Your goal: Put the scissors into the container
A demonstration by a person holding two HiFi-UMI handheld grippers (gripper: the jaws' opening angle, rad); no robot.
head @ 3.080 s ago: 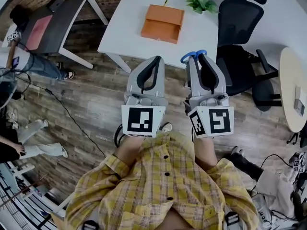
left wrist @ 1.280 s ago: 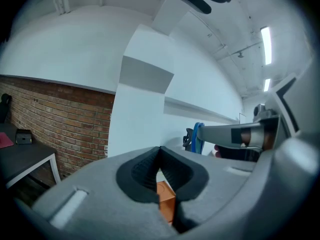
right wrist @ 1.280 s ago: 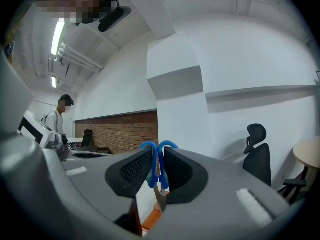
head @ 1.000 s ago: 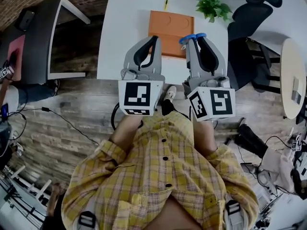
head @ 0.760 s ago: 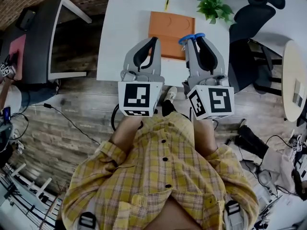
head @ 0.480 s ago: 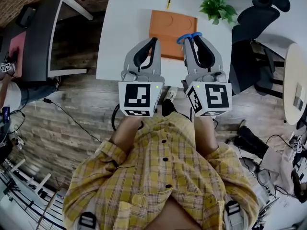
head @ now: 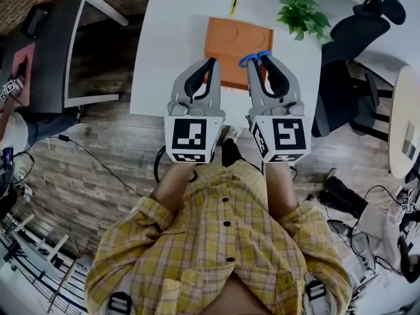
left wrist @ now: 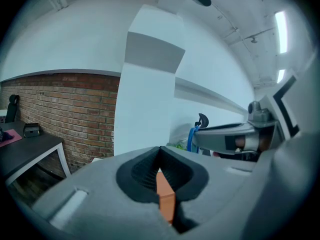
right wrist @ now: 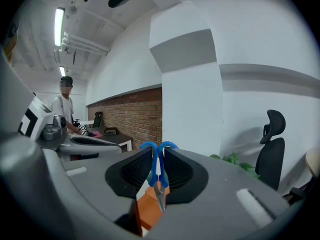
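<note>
The orange container (head: 230, 37) lies open on the white table (head: 164, 51), a shallow tray. In the head view both grippers are held side by side over the table's near edge. My right gripper (head: 260, 60) is shut on the scissors (head: 254, 58), whose blue handles stick out past the fingertips above the container's near right corner. In the right gripper view the scissors (right wrist: 158, 170) hang blades down between the pads of my right gripper (right wrist: 157, 156), with the container (right wrist: 148, 208) below. My left gripper (head: 209, 63) is shut and holds nothing; its view shows the container (left wrist: 165, 198) past the left gripper (left wrist: 160, 154).
A potted plant (head: 301, 16) and a yellow pen (head: 233, 6) sit at the table's far side. A black office chair (head: 357, 35) stands to the right, a dark desk (head: 56, 44) to the left, a round table (head: 407, 120) at far right. A person (right wrist: 65, 106) stands in the background.
I have stepped up to the white table. Both grippers now reach over its near edge, and the right one has carried the scissors left, over the container's near right corner.
</note>
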